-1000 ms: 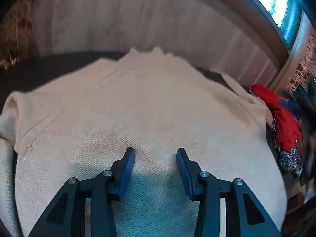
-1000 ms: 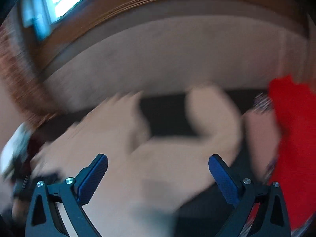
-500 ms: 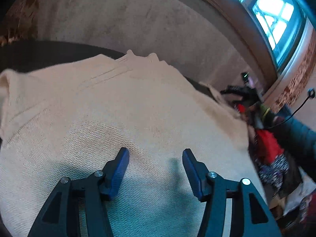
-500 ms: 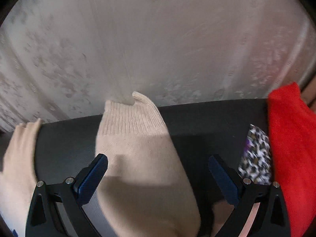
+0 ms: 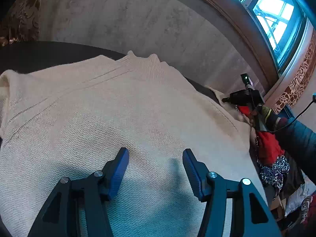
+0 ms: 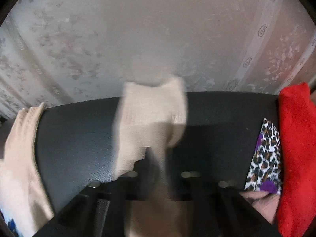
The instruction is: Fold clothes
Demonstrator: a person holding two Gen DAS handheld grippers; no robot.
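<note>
A cream knit sweater (image 5: pixel 122 118) lies spread flat on a dark surface, collar toward the wall. My left gripper (image 5: pixel 155 154) is open, its blue pads resting on or just above the sweater's body. In the right wrist view my right gripper (image 6: pixel 156 162) is shut on the sweater's sleeve (image 6: pixel 152 116), whose cuff stands up blurred against the wall. The sweater's collar edge (image 6: pixel 21 138) shows at the left there. The right gripper also shows in the left wrist view (image 5: pixel 244 96), at the sweater's right side.
A red garment (image 6: pixel 296 154) and a leopard-print cloth (image 6: pixel 266 158) lie at the right of the dark surface (image 6: pixel 75 148). The patterned wall (image 6: pixel 158 39) stands close behind. A window (image 5: pixel 276 15) is at the upper right, and more clothes (image 5: pixel 272 164) are piled right of the sweater.
My right gripper has closed on the sleeve, which now stands up between the jaws. My left gripper has opened a little wider and stayed over the sweater's body.
</note>
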